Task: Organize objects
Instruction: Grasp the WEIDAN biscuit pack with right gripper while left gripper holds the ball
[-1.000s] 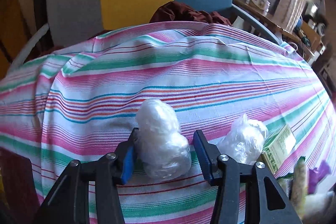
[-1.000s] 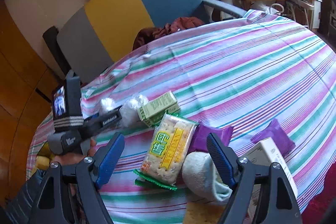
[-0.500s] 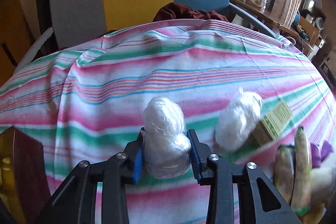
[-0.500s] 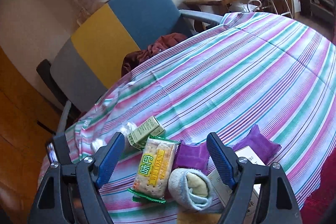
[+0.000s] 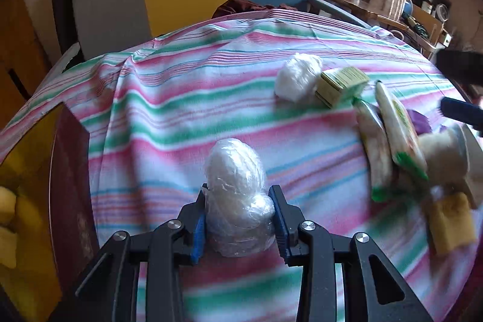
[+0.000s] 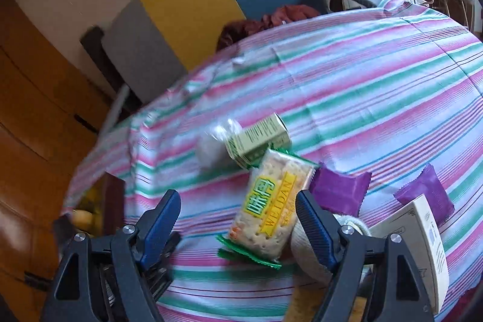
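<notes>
Clear plastic film, crinkled around a white bundle [image 5: 238, 198], is what my left gripper [image 5: 240, 224] is pinching: both blue pads are pressing into the wrap low on its sides, and the bundle is standing up between them above the striped tablecloth [image 5: 187, 116]. I cannot tell whether its base is touching the cloth.

My right gripper [image 6: 238, 227] is standing wide with its jaws closing slightly and nothing gripped. The cracker packet [image 6: 271, 204] is lying on the cloth beyond them, overlapping the right finger in view. Around it I am noting a second wrapped bundle [image 6: 211, 147] touching a green carton [image 6: 259, 141], two purple sachets [image 6: 341, 189], a white box [image 6: 422, 240] and a rolled sock [image 6: 305, 246].

At the left edge of the table an open container [image 5: 33, 201] is showing yellow pieces inside. I am judging this to be the likely destination, though the task does not confirm it.

Recommendations for the carry:
- I am keeping pad pressure steady; the film looks slippery and the contents soft, so harder squeezing risks deformation, looser risks a slide.
- I am advising that the load clear the container's dark rim before lowering.
- Release should come only once the bundle is resting inside.
- The right gripper should be staying clear of the left one's path.
</notes>
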Motion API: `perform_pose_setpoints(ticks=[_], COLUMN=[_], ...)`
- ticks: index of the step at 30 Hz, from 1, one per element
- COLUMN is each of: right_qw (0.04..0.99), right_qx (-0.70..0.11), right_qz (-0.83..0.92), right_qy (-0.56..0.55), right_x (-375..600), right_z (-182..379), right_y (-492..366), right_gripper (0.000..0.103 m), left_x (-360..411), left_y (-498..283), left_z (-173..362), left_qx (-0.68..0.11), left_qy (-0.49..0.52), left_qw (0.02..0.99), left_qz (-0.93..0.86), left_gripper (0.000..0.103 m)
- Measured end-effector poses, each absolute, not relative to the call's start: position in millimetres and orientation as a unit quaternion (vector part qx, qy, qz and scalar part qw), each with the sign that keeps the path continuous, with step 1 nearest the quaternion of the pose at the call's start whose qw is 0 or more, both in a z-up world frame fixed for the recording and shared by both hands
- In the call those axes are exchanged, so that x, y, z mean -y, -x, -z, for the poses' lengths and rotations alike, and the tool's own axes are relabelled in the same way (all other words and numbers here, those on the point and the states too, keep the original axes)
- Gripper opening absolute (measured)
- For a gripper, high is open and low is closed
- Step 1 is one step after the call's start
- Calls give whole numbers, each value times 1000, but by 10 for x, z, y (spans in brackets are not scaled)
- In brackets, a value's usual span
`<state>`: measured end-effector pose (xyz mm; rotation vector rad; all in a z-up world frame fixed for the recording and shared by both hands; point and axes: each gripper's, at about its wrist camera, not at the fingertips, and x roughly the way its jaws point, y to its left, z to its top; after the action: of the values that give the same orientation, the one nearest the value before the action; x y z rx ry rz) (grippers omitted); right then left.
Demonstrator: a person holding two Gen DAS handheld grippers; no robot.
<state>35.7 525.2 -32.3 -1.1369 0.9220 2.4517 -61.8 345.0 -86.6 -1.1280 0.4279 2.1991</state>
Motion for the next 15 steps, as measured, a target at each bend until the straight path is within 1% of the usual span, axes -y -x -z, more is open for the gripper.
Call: perform_pose_setpoints(ticks=[6, 11, 12, 14, 15], right_qw=[195, 201, 201, 206, 208], right_qx=[-287, -278, -269, -236, -226], right_qz=[-829, -821, -821, -818, -818], right_qy=[439, 457, 462, 483, 487], right_x=[-5307, -5334, -5315, -5245, -5217], right_z=[552, 632, 642, 679, 689], right_y=[-247, -185, -161, -105, -95], right_gripper=[80, 79, 69, 54, 49], left_x=[-3228, -3180, -3175, -3162, -3155], left_y=[379, 346, 341, 350, 360], left_z=[870, 883, 887, 891, 891], left_qx=[-154, -144, -142, -138, -134], left_qy=[420, 415, 412, 412, 413], left_qw=[324, 327, 328, 330, 332], left_qz=[-834, -837, -838, -838, -838], left_gripper=[38, 39, 39, 39, 39])
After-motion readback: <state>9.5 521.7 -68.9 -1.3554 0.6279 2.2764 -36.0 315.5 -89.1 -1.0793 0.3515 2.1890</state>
